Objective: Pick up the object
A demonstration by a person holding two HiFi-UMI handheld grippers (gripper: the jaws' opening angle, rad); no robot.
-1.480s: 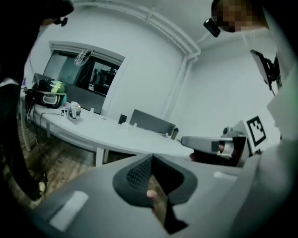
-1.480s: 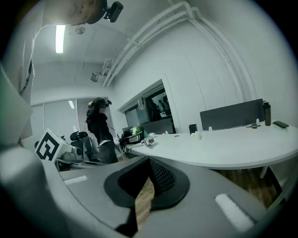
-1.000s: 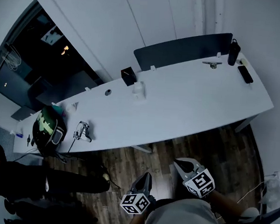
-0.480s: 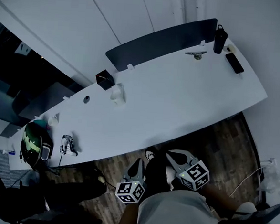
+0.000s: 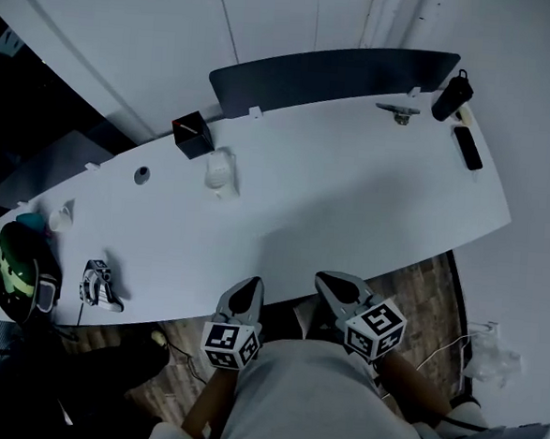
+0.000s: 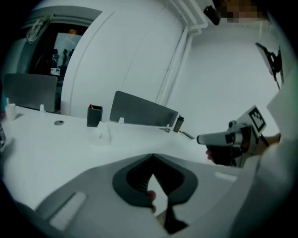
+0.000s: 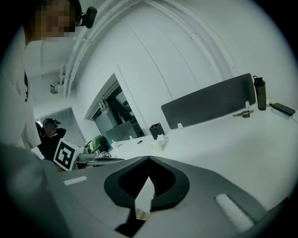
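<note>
a: left gripper, right gripper: fingers closed, nothing held, both just short of the surface near edge.
b: probable target, small white object beside black box, well ahead, up-left. left gripper nearer.

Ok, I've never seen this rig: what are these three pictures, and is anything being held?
No robot here: a person holds a two-jaw gripper in each hand. The wide downward picture comes from a camera on the person's head; the left gripper and right gripper show near its bottom edge. The other two pictures come from cameras riding on each gripper, looking along its jaws. Both pairs of jaws are shut and hold nothing. Ahead stands a long white table with a black box, a small white object, a dark bottle, a flat black device, and a helmet at its left end.
</note>
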